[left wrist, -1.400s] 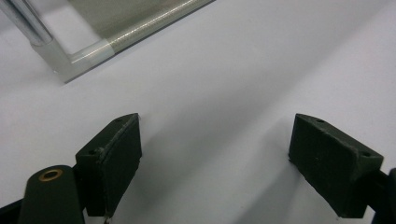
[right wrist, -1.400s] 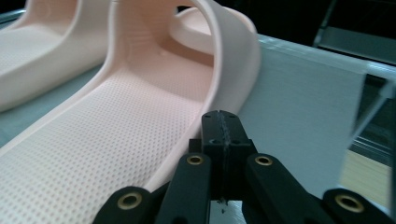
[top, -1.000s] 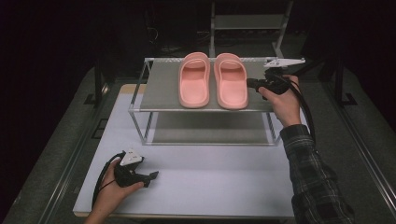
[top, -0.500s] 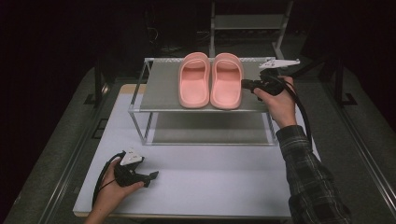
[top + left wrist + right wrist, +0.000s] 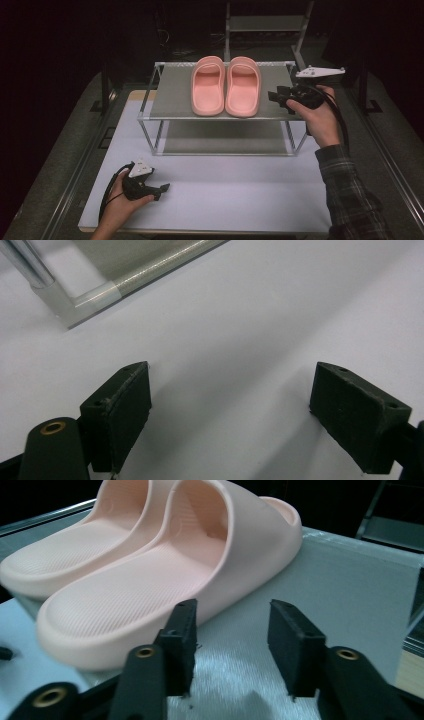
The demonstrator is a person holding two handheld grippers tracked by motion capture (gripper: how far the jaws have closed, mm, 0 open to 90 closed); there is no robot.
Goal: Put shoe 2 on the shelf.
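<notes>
Slippers: two pink slippers (image 5: 226,86) lie side by side, touching, on the grey top shelf of a metal rack (image 5: 172,95), toes pointing away from the person. The rack stands on a white table (image 5: 235,195).

Right gripper (image 5: 274,96): held at the right end of the top shelf, just beside the right slipper (image 5: 165,580). Its jaws stand apart, holding nothing.

Left gripper (image 5: 162,190): rests low on the table near the front left corner, well apart from the rack. Its jaws are spread wide over bare tabletop (image 5: 235,330).
</notes>
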